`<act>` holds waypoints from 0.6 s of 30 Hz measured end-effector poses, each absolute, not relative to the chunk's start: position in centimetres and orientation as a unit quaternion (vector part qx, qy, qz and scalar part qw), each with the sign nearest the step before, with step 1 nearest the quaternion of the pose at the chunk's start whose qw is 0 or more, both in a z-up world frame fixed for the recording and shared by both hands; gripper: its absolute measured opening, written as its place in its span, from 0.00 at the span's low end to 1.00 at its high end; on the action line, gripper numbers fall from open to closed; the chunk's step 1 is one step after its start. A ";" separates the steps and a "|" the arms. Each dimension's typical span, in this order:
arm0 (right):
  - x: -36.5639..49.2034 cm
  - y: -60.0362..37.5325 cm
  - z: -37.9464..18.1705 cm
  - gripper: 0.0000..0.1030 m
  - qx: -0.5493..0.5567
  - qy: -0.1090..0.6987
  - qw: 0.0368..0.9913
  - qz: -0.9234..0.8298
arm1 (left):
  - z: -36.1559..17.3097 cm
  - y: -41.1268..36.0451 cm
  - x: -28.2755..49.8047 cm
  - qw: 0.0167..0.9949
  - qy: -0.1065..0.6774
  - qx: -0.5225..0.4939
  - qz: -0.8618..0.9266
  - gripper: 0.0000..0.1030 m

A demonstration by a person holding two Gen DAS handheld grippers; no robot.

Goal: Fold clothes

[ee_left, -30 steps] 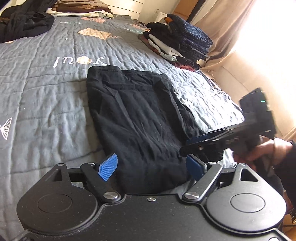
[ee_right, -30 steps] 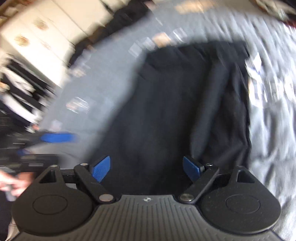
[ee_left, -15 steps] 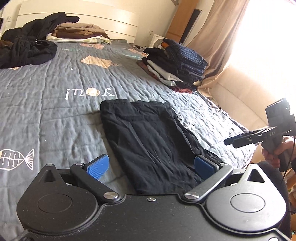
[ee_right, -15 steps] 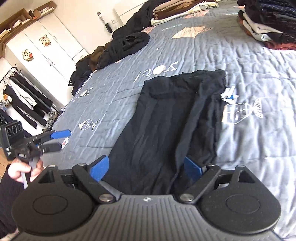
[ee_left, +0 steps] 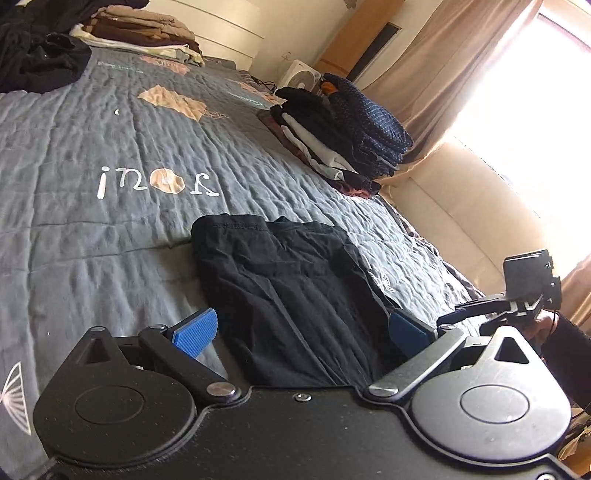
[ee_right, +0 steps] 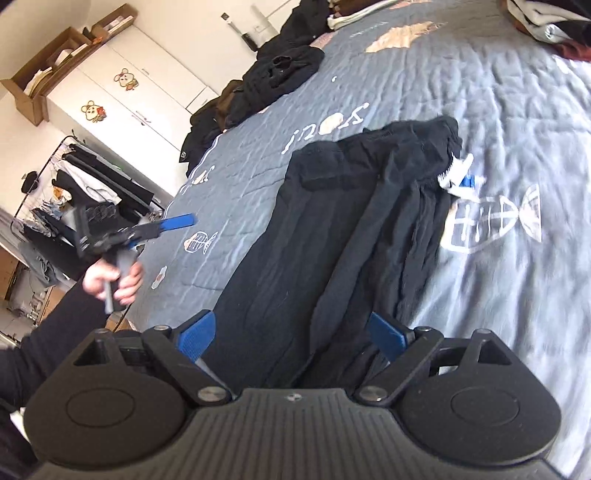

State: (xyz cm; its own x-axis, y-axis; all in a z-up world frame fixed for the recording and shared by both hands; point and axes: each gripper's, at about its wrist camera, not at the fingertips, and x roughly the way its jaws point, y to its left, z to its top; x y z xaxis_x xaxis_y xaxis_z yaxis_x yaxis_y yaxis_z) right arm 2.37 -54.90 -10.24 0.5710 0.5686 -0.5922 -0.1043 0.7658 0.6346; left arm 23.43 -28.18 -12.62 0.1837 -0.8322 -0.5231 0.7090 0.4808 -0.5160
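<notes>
A black garment (ee_left: 295, 288) lies flat on the grey quilted bed (ee_left: 110, 229), folded lengthwise into a long strip; its near end is hidden behind the gripper bodies. My left gripper (ee_left: 301, 332) hovers over that near end, open, with no cloth pressed by the blue pads. In the right wrist view the same garment (ee_right: 351, 240) stretches away from my right gripper (ee_right: 291, 334), which is also open and holds nothing. Each gripper shows in the other's view: the right gripper (ee_left: 517, 306) off the bed's right edge, the left gripper (ee_right: 122, 232) off the left edge in a hand (ee_right: 114, 280).
A stack of folded clothes (ee_left: 343, 136) sits at the bed's right side, a loose dark pile (ee_left: 37, 62) and another folded stack (ee_left: 140, 29) near the headboard. A white tag (ee_right: 458, 177) lies beside the garment. A wardrobe (ee_right: 122, 92) and clothes rack (ee_right: 74, 177) stand left of the bed.
Both grippers have drawn back from the garment and apart toward opposite sides of the bed. The left gripper's jaws have spread wider. The garment has not moved.
</notes>
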 end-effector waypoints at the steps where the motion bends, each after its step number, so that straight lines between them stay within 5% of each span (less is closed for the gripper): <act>1: 2.7 -55.1 -10.2 0.88 0.279 0.418 0.841 0.200 | -12.9 -28.8 24.2 0.763 0.396 -0.078 -0.505 0.97; 9: 4.1 -55.4 -9.4 0.88 0.292 0.445 0.832 0.155 | -11.3 -31.2 25.6 0.750 0.441 -0.076 -0.488 0.97; 18: 1.9 -55.4 0.3 0.88 0.356 0.455 0.805 0.132 | 0.6 -32.2 22.6 0.746 0.495 -0.086 -0.437 0.97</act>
State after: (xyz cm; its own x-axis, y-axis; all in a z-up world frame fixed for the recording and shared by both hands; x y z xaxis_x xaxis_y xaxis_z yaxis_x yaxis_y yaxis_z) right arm 1.90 -55.43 0.35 0.5504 0.5363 -0.6399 0.1117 0.7122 0.6930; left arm 22.59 -32.24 0.63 0.1279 -0.7369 -0.6638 0.5670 0.6035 -0.5606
